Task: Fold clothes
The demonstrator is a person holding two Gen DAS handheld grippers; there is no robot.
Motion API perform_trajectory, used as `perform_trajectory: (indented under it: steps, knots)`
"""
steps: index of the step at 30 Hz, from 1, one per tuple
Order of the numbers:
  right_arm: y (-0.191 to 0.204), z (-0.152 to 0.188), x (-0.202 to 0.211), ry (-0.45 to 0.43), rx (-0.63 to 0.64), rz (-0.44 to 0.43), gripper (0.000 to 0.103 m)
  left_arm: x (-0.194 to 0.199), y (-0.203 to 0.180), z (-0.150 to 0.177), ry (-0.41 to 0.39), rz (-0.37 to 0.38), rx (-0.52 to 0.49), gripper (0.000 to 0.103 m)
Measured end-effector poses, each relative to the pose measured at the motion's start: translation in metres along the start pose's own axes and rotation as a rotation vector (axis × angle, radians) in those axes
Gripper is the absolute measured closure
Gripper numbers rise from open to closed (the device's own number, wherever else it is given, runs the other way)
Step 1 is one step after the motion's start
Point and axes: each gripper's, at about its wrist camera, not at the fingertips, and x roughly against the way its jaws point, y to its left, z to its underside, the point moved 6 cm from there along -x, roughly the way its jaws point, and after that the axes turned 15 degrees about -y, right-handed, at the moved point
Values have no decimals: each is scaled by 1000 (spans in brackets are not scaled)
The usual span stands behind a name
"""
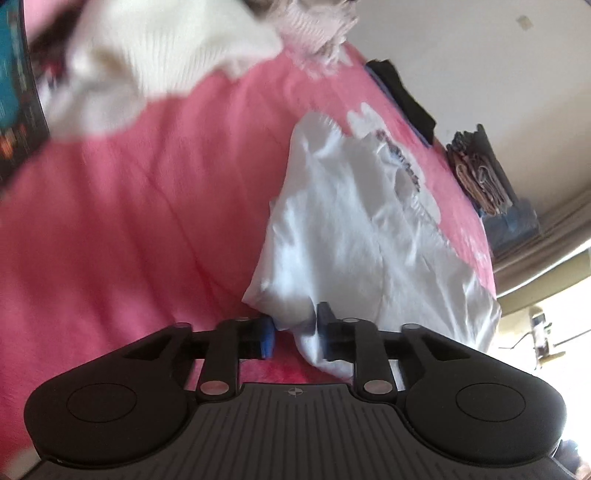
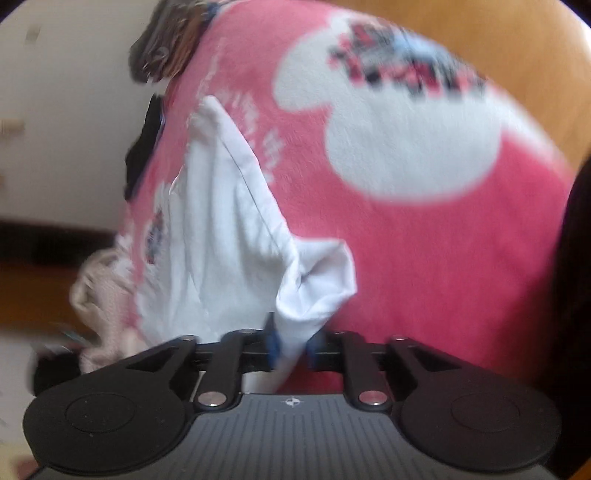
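Note:
A white garment (image 1: 362,229) lies crumpled on a pink blanket (image 1: 147,221) covering a bed. Its near corner sits between the blue pads of my left gripper (image 1: 295,334), whose jaws stand apart and look slack around the cloth. In the right wrist view the same white garment (image 2: 221,240) stretches away over the blanket (image 2: 424,266), which carries a large white cartoon print. A folded corner of it hangs between the parted jaws of my right gripper (image 2: 292,347). Both views are blurred.
A cream knit garment (image 1: 155,62) and a pale pink knit one (image 1: 314,26) lie at the far side. Dark clothes (image 1: 402,96) and a folded patterned stack (image 1: 480,173) sit along the wall edge. A wooden headboard (image 2: 517,44) rises behind the blanket.

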Motion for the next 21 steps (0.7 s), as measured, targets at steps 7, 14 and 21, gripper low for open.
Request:
perform_trajectory:
  steps: [7, 14, 21]
  knots:
    - [14, -41, 43, -162, 259, 70, 56, 19, -8, -39, -134, -33, -175, 47]
    - [63, -71, 1, -188, 364, -12, 56, -51, -34, -71, -113, -21, -219, 44]
    - [104, -85, -58, -148, 518, -42, 56, -116, -38, -92, -68, -2, -227, 43]
